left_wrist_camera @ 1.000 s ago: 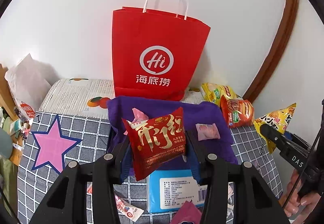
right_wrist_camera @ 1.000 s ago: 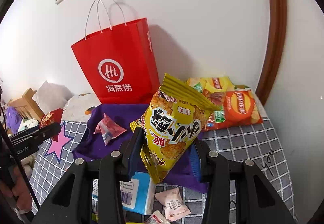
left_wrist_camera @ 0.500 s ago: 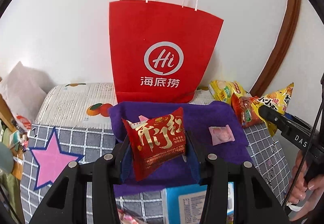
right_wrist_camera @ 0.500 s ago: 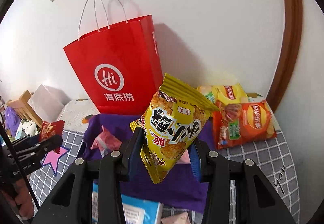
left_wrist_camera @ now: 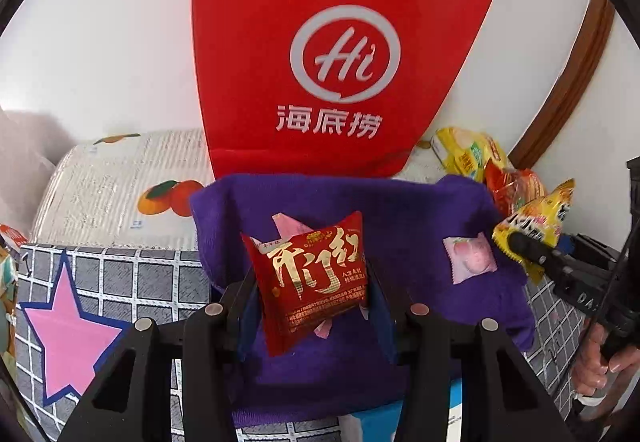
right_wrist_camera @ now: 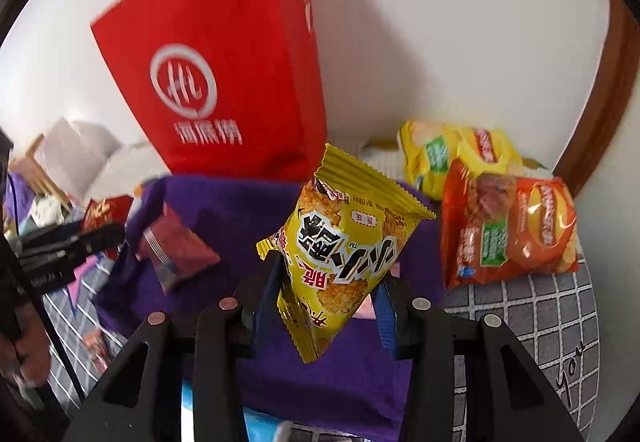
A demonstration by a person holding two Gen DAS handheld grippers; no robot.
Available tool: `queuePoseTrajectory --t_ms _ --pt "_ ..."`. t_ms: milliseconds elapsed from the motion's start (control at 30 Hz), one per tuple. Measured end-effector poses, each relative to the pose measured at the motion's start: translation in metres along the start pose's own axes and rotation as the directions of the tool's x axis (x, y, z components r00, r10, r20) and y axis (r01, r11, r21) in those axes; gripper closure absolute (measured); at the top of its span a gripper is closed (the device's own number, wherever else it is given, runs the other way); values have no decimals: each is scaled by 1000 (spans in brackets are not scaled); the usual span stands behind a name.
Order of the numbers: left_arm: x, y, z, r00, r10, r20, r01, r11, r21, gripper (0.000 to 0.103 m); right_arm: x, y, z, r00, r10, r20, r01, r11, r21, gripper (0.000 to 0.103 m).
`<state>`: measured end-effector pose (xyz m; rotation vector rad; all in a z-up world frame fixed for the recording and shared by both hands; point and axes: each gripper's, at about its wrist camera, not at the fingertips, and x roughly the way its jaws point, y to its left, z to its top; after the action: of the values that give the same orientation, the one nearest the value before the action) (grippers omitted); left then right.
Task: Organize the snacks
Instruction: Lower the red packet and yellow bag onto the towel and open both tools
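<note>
My left gripper [left_wrist_camera: 314, 306] is shut on a red snack packet with gold lettering [left_wrist_camera: 314, 278], held over a purple cloth [left_wrist_camera: 400, 210]. Behind the cloth a red paper bag [left_wrist_camera: 320, 54] stands against the wall. My right gripper [right_wrist_camera: 326, 302] is shut on a yellow snack bag [right_wrist_camera: 344, 250] above the same purple cloth [right_wrist_camera: 240, 210]. The right gripper also shows at the right edge of the left wrist view, its yellow bag [left_wrist_camera: 536, 226] still in it. A small pink packet [left_wrist_camera: 470, 260] and a dark red packet [right_wrist_camera: 176, 246] lie on the cloth.
Yellow and orange chip bags [right_wrist_camera: 508, 218] lie at the right by the wall. A grid-patterned mat with a pink star [left_wrist_camera: 68, 334] covers the surface. A blue-and-white box [left_wrist_camera: 420, 418] pokes out under the cloth's near edge. A person's hand [left_wrist_camera: 604, 362] grips the right tool.
Both grippers moved forward and down toward the purple cloth and red bag, which now fill more of each view. Both snack packets stay clamped.
</note>
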<state>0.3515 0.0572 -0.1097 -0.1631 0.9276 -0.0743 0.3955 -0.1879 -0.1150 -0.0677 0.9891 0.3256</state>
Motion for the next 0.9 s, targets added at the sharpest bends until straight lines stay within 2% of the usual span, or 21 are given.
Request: queuePoseTrajectory --t_ms 267,467,900 --pt "17 8 -3 999 -7 -49 6 1000 -13 58 30 -1 -11 995 2 -99 -5 999 -38 60" --pt "31 13 -5 995 -20 -102 15 999 -47 58 43 -2 -14 990 -8 -143 2 999 -43 60" --pt "37 12 -5 990 -48 -132 40 997 -62 56 70 13 -17 978 -29 -208 12 996 -83 59"
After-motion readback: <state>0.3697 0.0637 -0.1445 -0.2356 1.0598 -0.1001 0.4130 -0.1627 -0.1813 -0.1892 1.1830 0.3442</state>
